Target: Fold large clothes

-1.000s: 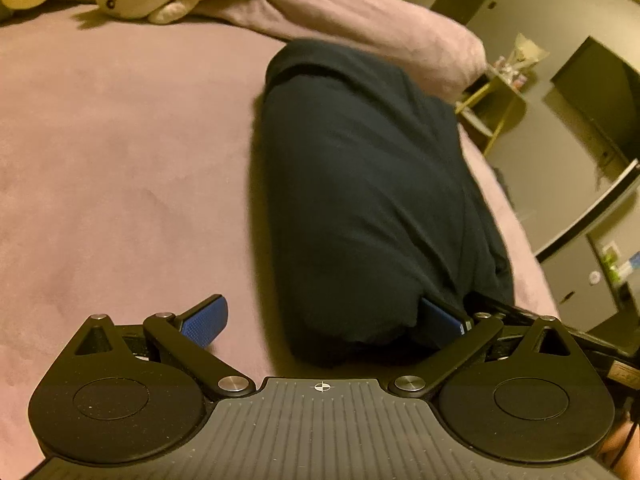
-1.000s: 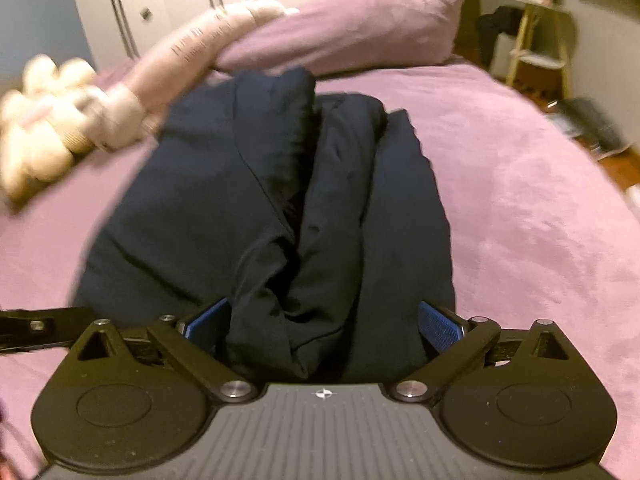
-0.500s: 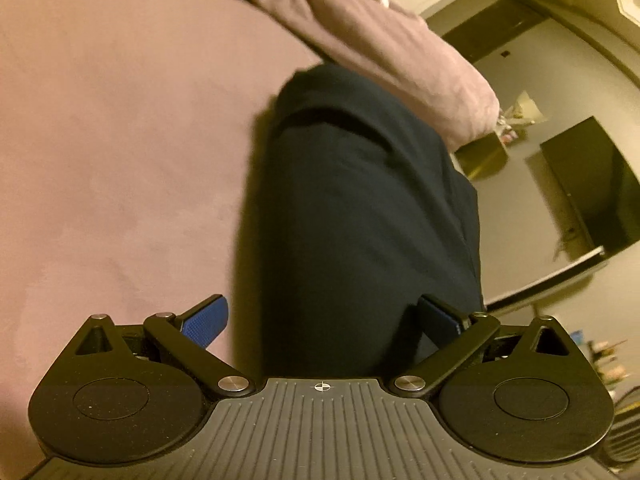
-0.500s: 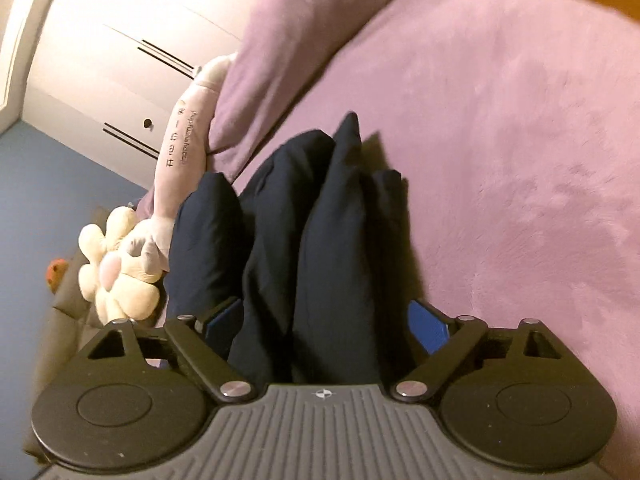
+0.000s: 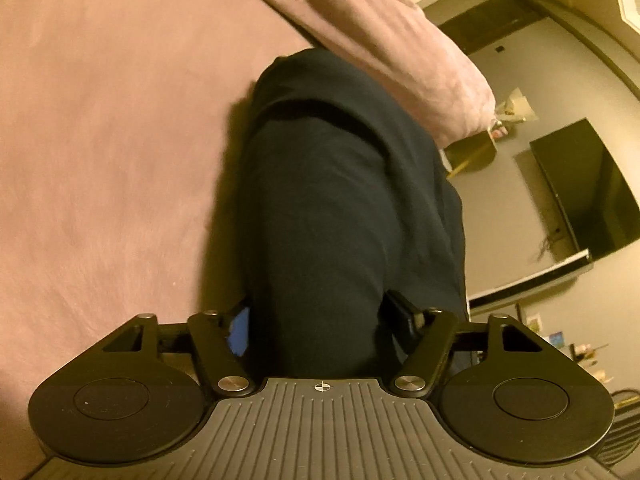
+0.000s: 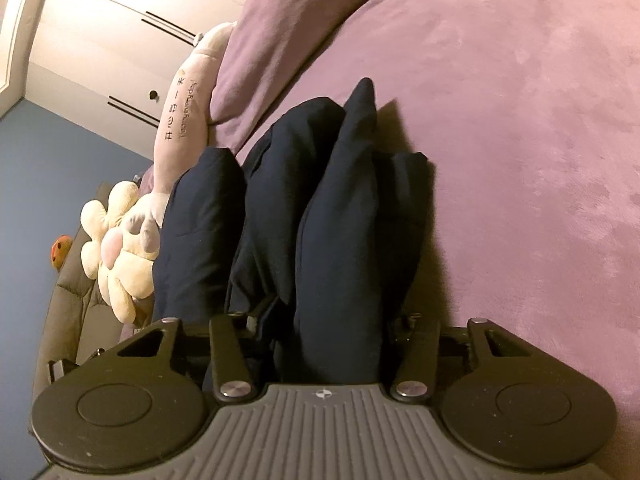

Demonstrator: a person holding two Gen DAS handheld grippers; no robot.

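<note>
A dark navy folded garment (image 5: pixel 340 200) lies in a thick bundle on the purple bed cover (image 5: pixel 100 140). My left gripper (image 5: pixel 320 320) is shut on one end of it; the cloth fills the gap between the blue pads (image 5: pixel 239 330). In the right wrist view the garment (image 6: pixel 332 220) shows as several upright folds. My right gripper (image 6: pixel 332 328) is shut on the other end; its pads are hidden by the cloth. The bundle looks raised off the bed near both grippers.
A purple pillow (image 5: pixel 392 52) lies behind the garment, also in the right wrist view (image 6: pixel 288 24). A cream flower plush (image 6: pixel 116 248) and long plush (image 6: pixel 184 100) sit by it. A dark TV (image 5: pixel 584 188), small yellow stand (image 5: pixel 472 152), and white wardrobe (image 6: pixel 112 32) are around the bed.
Both grippers have closed from open onto the ends of the bundle. Both views have tilted and the garment's ends have come up off the bed.
</note>
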